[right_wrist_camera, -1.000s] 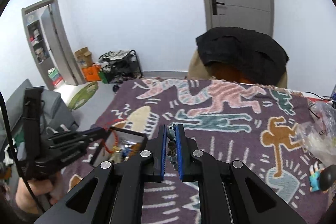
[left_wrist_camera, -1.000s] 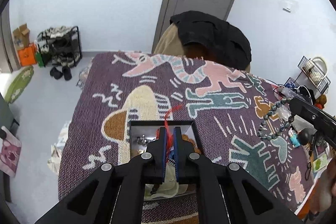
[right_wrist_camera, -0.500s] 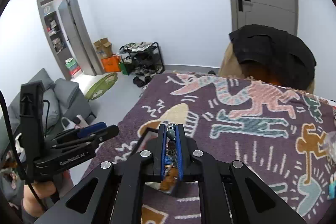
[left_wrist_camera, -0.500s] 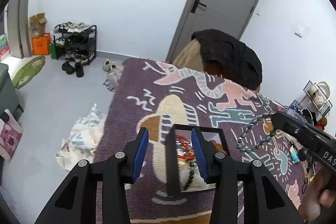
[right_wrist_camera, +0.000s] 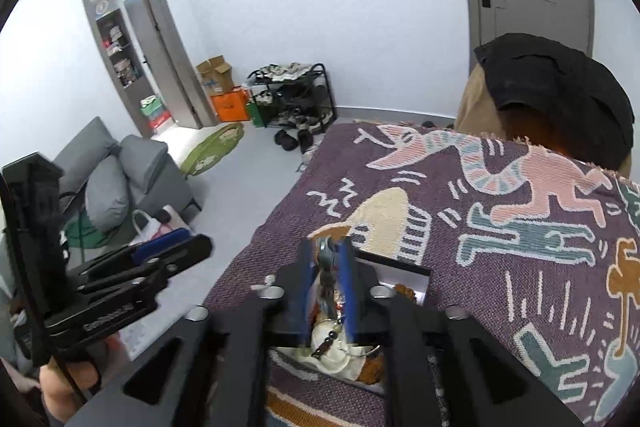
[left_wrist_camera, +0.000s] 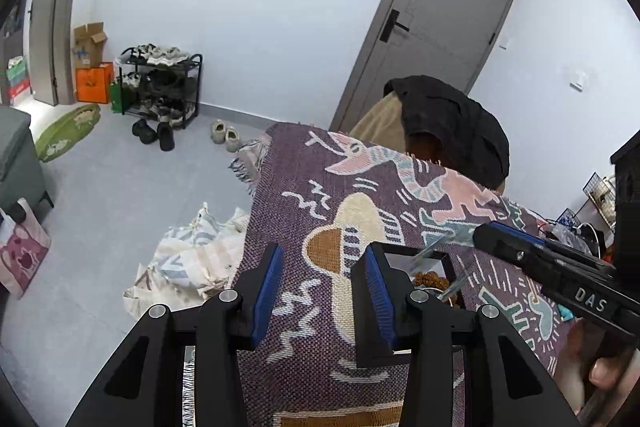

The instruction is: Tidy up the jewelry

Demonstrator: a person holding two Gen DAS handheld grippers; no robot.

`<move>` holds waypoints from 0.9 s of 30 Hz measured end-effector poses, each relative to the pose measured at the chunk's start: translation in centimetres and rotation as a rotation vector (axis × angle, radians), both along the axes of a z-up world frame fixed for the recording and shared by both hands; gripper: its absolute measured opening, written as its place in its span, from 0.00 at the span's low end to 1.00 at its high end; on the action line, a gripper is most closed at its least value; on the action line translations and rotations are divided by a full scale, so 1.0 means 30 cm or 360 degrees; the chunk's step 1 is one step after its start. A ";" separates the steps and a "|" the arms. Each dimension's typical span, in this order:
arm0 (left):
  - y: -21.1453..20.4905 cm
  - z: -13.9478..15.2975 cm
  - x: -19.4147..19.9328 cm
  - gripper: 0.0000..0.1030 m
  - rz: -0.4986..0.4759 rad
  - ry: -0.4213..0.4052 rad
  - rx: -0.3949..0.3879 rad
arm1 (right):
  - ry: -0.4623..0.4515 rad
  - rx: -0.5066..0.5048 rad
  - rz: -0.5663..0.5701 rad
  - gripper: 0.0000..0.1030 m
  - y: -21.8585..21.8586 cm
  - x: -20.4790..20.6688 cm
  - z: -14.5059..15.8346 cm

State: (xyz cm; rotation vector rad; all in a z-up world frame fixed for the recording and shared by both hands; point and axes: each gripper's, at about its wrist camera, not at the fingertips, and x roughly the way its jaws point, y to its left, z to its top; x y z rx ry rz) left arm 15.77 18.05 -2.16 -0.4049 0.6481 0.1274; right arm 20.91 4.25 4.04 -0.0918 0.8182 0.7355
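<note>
A black jewelry box (left_wrist_camera: pixel 416 259) sits on the patterned purple blanket (left_wrist_camera: pixel 320 211), holding beads and other pieces. My left gripper (left_wrist_camera: pixel 320 291) is open and empty, at the box's left edge above the blanket. My right gripper (right_wrist_camera: pixel 326 279) is shut on a grey-blue bead bracelet (right_wrist_camera: pixel 326 259) and holds it over the box (right_wrist_camera: pixel 400 275); the bracelet hangs down between the fingers toward the contents. In the left wrist view the right gripper (left_wrist_camera: pixel 492 235) reaches over the box from the right.
A chair draped with a black jacket (left_wrist_camera: pixel 452 123) stands at the table's far side. Clutter (left_wrist_camera: pixel 576 231) lies at the right edge. A cloth (left_wrist_camera: pixel 192 259) lies on the floor left of the table. A grey sofa (right_wrist_camera: pixel 120 179) stands at the left.
My left gripper opened, let go of the red string and drew back left of the box. My right gripper carried the bead bracelet leftward over the box.
</note>
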 end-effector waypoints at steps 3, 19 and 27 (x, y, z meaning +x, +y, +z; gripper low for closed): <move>0.001 0.006 -0.005 0.50 -0.0002 -0.0021 -0.0018 | 0.0006 0.0063 -0.0066 0.71 -0.043 0.008 -0.004; -0.177 0.132 -0.036 1.00 -0.0131 -0.0198 0.0049 | -0.0023 0.0162 -0.0271 1.00 -0.326 -0.045 0.053; -0.253 0.181 -0.058 1.00 -0.0200 -0.0243 0.0080 | -0.0064 0.0243 -0.0372 1.00 -0.466 -0.100 0.106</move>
